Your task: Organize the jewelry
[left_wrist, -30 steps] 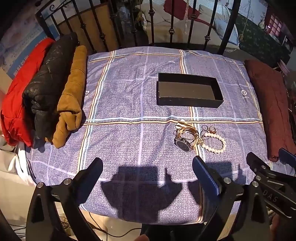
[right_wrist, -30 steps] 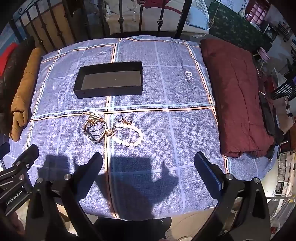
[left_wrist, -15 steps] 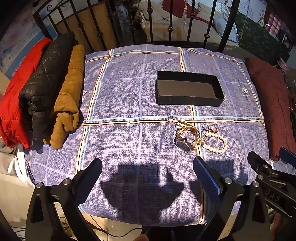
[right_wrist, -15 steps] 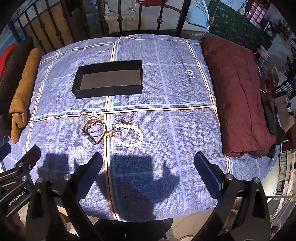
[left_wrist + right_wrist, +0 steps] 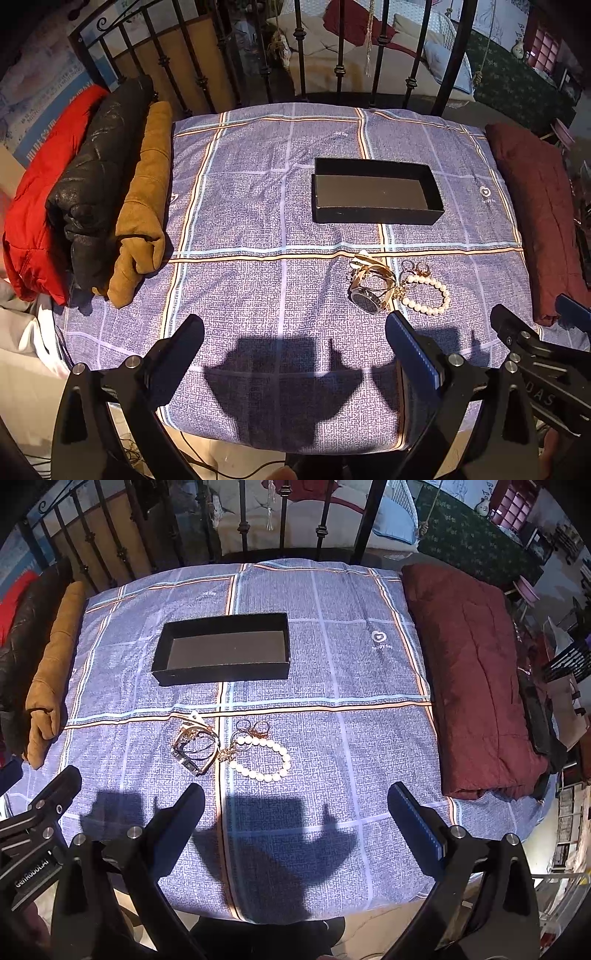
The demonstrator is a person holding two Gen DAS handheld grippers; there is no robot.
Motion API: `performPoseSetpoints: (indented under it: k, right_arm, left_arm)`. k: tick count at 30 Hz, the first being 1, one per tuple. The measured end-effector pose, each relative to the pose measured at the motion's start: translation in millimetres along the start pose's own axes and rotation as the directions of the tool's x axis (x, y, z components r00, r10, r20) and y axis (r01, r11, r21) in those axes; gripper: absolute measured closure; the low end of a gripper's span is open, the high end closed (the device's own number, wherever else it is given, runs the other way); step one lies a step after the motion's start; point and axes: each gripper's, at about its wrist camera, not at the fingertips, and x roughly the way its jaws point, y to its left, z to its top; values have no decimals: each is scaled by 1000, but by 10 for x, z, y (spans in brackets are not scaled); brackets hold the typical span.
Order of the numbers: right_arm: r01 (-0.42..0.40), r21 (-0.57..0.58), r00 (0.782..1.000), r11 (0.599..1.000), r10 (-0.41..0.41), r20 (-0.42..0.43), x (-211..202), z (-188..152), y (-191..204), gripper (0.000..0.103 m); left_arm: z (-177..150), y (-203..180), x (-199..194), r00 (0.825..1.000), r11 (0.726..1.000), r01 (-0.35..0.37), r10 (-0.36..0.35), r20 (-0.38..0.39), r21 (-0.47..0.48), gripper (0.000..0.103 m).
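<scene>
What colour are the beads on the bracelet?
White, pearl-like beads on the bracelet, clearest in the right wrist view.

Both tongs slightly lower, nearer.

White letters "DAS" stand on the black body of the right gripper, seen at the lower right of the left wrist view. "GenRobot.AI" runs in white along the body of the left gripper at the lower left of the right wrist view. The cloth bears a small white heart logo; the tiny lettering under it is unreadable.
</scene>
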Motion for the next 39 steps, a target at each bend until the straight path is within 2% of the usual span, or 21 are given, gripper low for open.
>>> performPoseSetpoints:
  k: [7, 39]
  right_arm:
    - [-4, 5, 1000, 1000, 4, 19, -76, 26, 2, 5]
    - [1, 10, 1000, 1000, -1, 18, -58, 73, 1, 5]
  left_arm:
    - [53, -5, -83, 1000, 1000, 2, -2, 23, 1, 7]
    - [39, -37, -54, 1000, 1000, 8, -8, 14, 8, 7]
